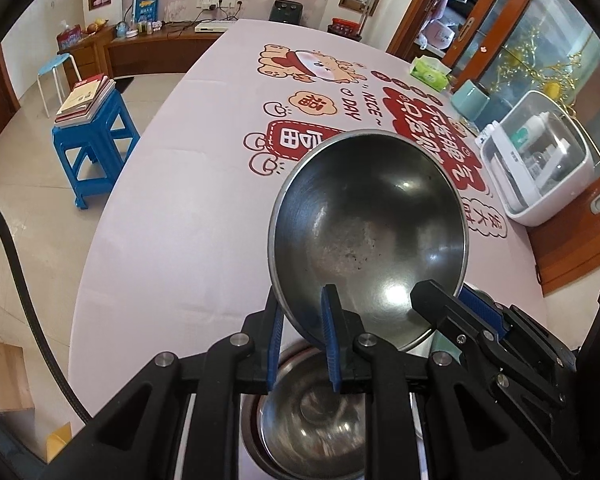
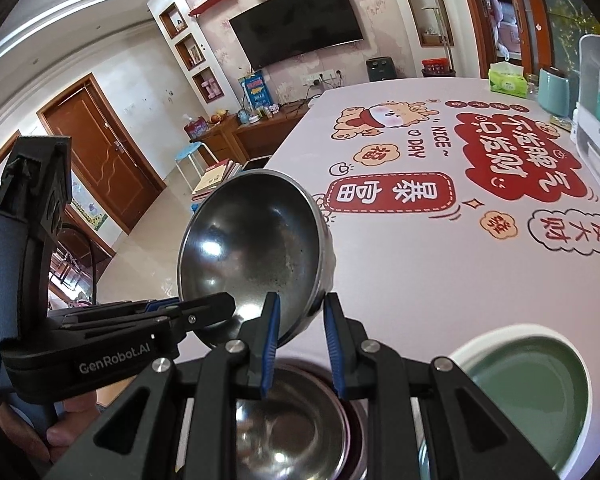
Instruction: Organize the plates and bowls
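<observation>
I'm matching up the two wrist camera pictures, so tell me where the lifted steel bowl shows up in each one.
Left wrist view: the steel bowl sits just right of centre, tilted, its near rim pinched by the left tool.
Right wrist view: the steel bowl is left of centre, its rim pinched by the right tool.
Shared landmark: the red label with white characters on the tablecloth, just beyond the bowl.

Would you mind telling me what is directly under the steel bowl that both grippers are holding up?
Below the lifted steel bowl sits another steel bowl on the table, seemingly nested in a further dish. The gripper frames cover its edges, so what it rests in stays unclear.
</observation>
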Available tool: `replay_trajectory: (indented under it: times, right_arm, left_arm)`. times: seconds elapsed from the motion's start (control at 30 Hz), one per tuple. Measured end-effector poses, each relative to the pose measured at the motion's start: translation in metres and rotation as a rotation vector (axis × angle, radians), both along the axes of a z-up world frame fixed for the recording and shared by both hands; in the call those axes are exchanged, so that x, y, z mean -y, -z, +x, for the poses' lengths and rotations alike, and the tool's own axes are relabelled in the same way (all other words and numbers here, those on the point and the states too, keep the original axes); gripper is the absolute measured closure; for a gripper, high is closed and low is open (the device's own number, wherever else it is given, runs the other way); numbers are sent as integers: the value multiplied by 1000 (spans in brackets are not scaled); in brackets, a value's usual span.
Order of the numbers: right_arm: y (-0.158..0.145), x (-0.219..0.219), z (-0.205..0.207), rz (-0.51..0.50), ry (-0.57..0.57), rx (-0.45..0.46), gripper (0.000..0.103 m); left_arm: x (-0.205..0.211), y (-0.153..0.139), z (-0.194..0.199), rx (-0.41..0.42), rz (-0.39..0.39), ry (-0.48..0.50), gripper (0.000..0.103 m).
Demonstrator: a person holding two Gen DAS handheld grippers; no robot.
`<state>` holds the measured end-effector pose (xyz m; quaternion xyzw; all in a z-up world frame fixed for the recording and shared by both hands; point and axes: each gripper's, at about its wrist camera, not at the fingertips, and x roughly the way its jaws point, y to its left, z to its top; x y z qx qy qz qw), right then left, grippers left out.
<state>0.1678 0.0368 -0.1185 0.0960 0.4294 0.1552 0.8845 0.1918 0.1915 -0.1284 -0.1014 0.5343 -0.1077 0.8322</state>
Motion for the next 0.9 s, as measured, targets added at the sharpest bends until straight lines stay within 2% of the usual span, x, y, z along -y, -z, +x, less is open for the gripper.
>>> replay_trajectory:
  times: [0.43,0.9]
  right_arm:
    - [-1,5,-56,-17,10,-23,81]
    - [14,8,-96,-40,55,-107,81]
  left_arm:
    - [5,-1,-63,-13,-11,17,84]
    - [0,22,-104,-96,-22,29,83]
